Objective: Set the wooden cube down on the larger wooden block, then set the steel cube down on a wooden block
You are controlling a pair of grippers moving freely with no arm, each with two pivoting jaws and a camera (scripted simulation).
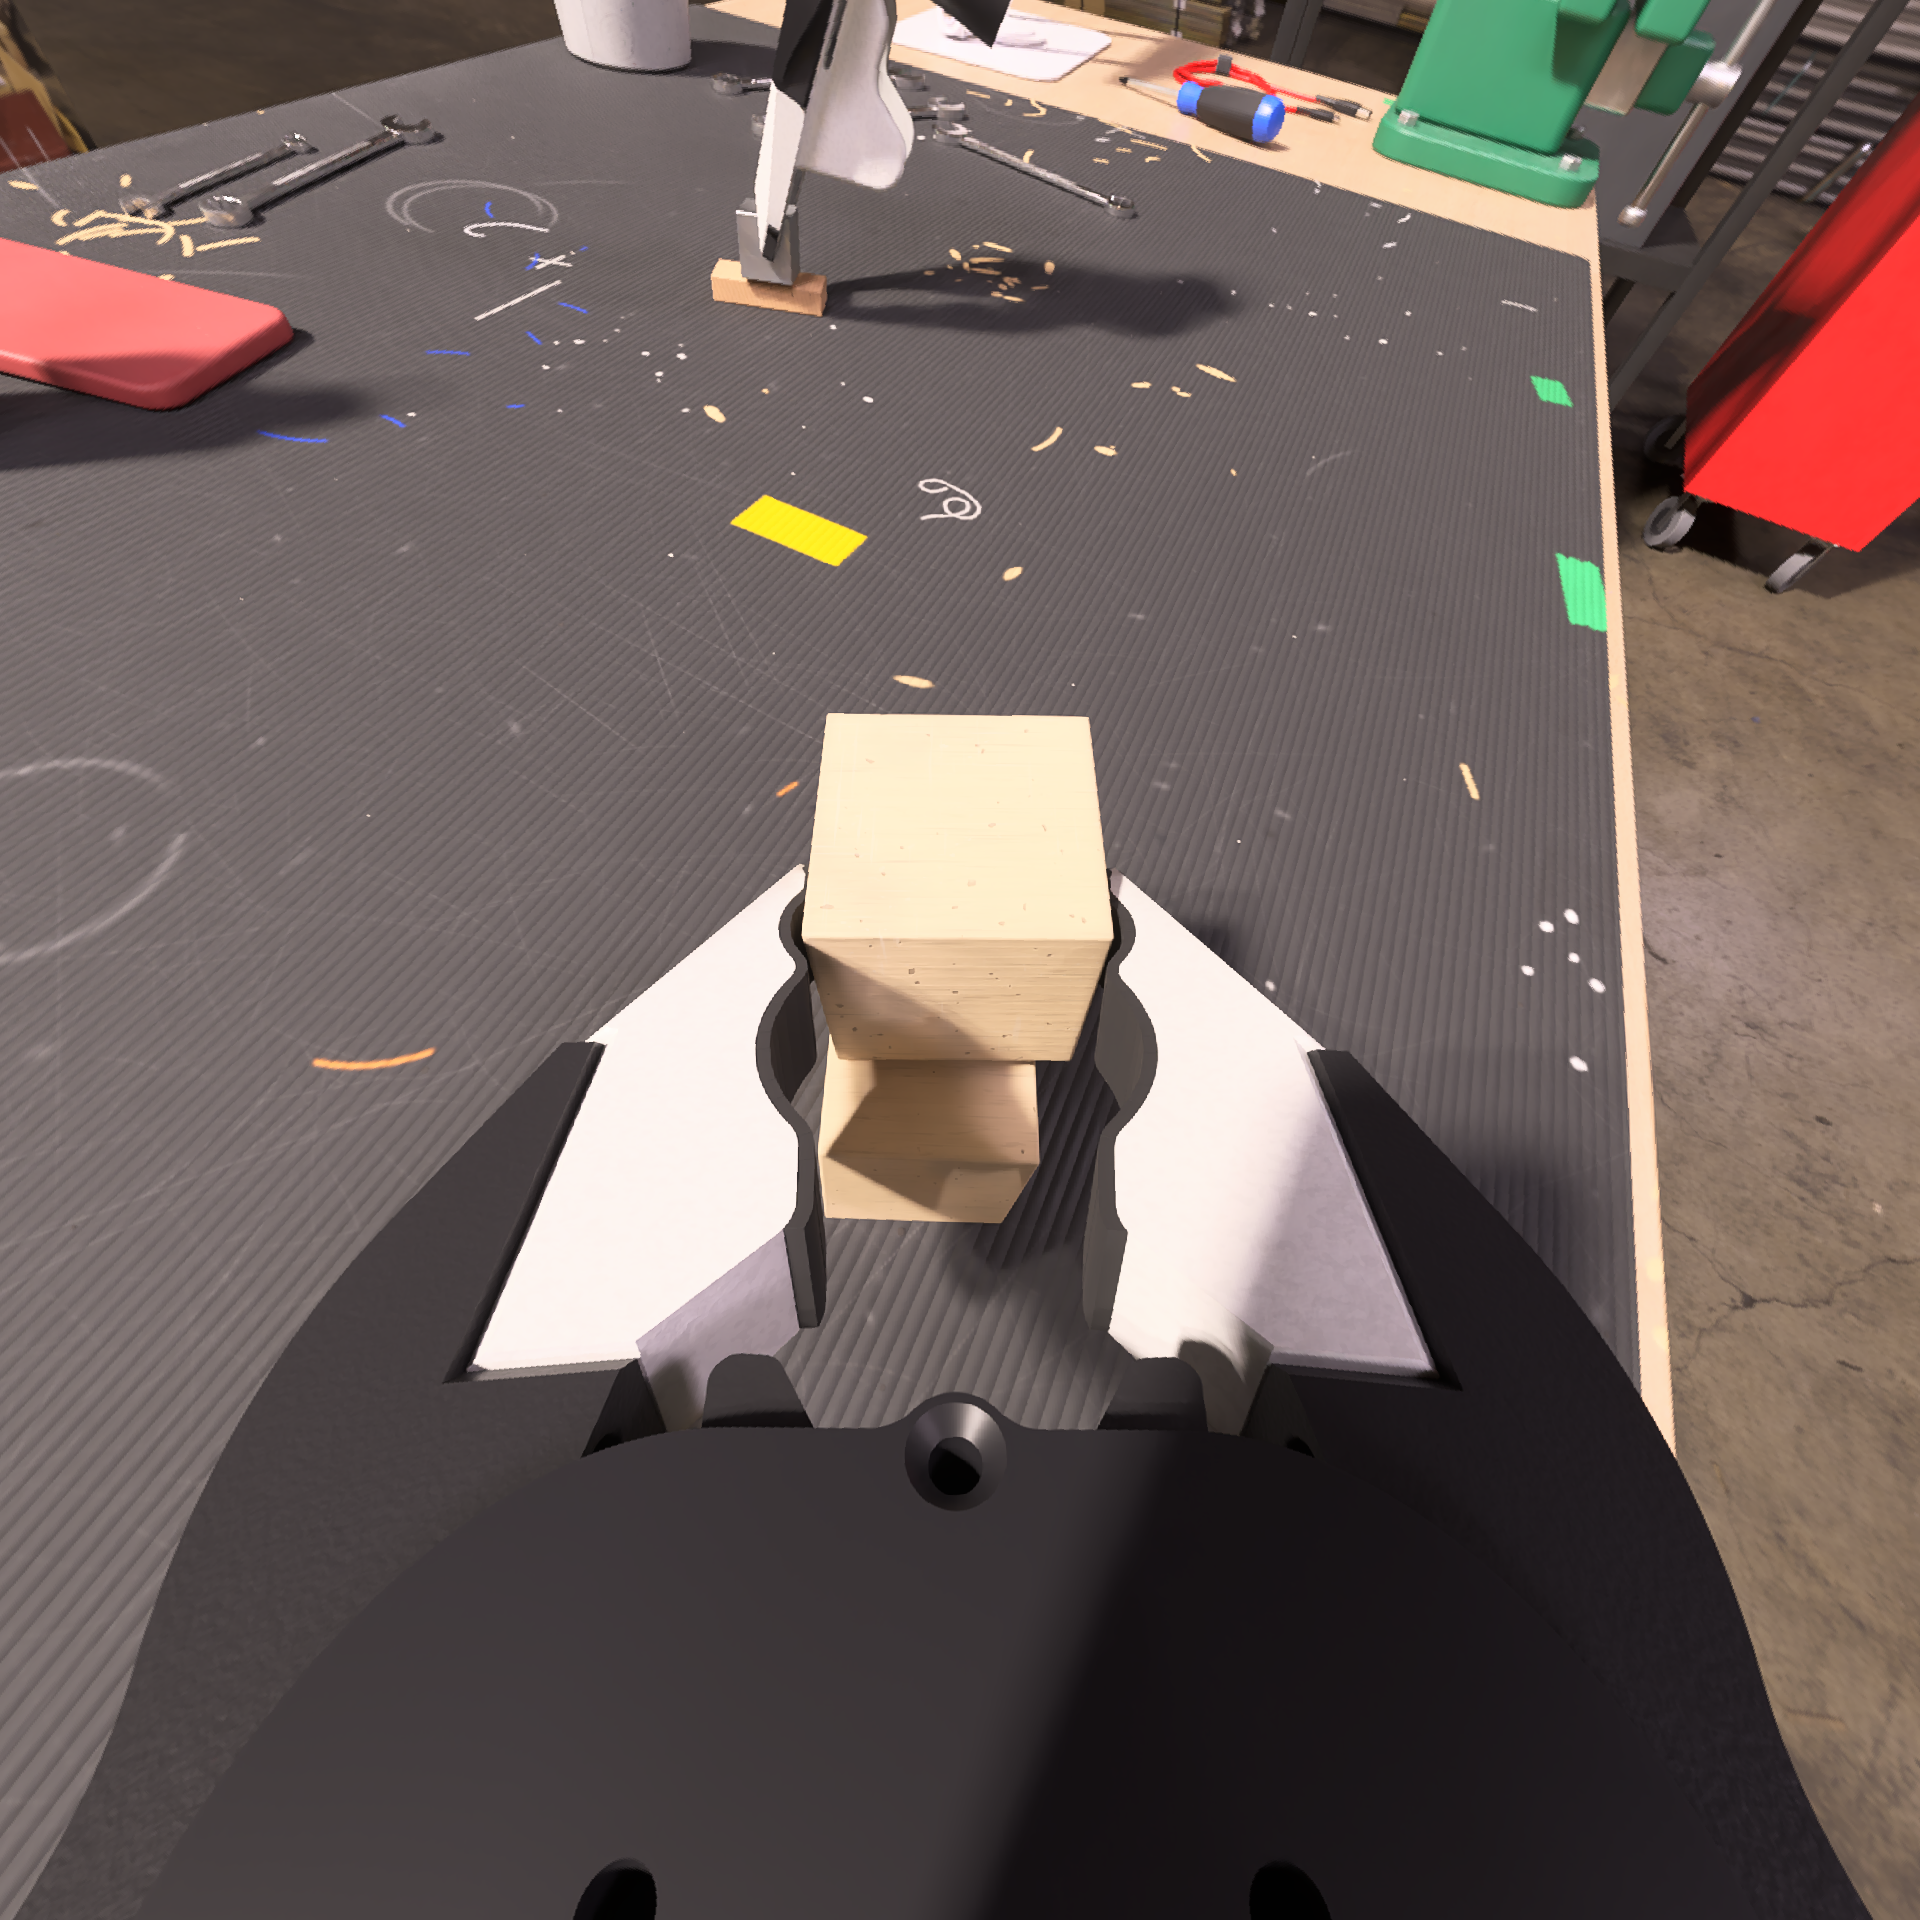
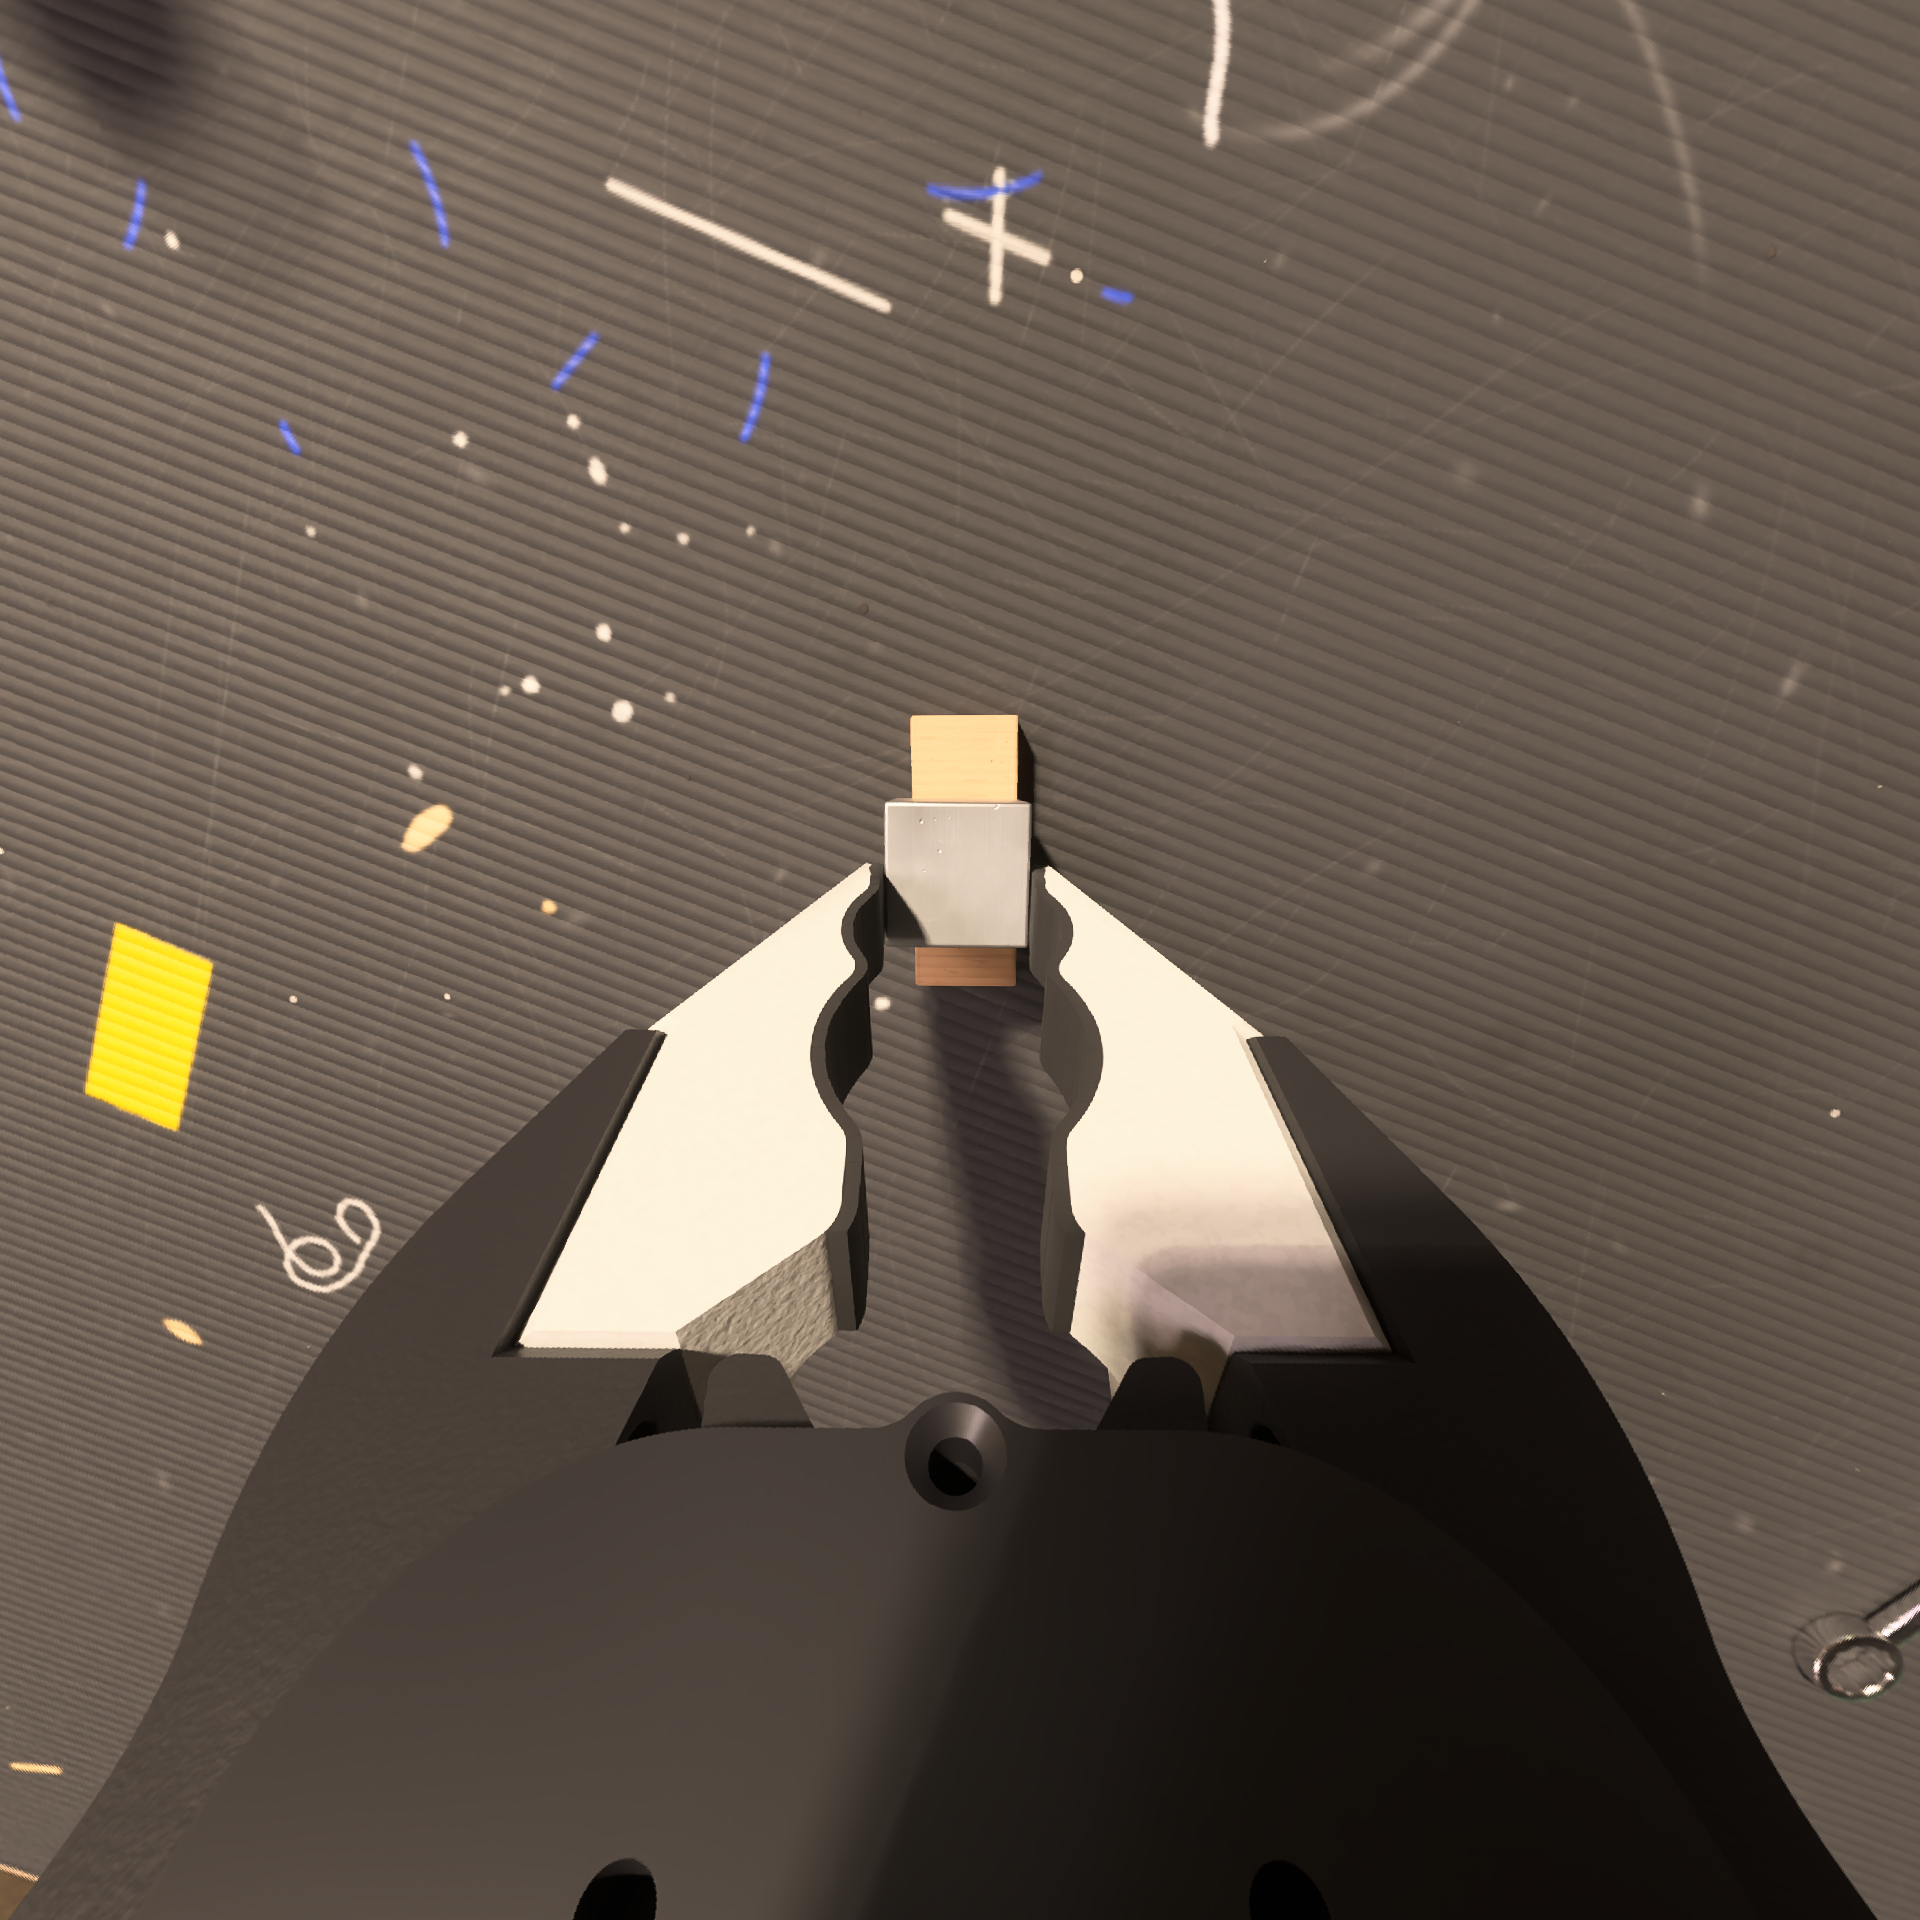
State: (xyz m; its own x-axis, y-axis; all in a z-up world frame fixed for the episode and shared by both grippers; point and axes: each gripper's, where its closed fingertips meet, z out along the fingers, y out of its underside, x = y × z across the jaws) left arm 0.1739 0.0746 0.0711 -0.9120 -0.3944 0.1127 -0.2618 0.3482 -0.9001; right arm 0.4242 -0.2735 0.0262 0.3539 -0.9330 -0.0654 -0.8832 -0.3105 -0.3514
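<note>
Lower block: top hidden under wooden cube.
Small block: middle covered by steel cube.
Wrench: cut off at picture's edge.

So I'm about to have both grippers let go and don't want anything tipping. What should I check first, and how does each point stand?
1. Left gripper shut on the wooden cube: ok.
2. Wooden cube lined up over the wooden block: ok.
3. Wooden cube resting on that block: cannot tell.
4. Right gripper shut on the steel cube: ok.
5. Steel cube over the small wooden block: ok.
6. Steel cube seated flat on it: cannot tell from the right wrist view; the left wrist view suggests contact.
</note>
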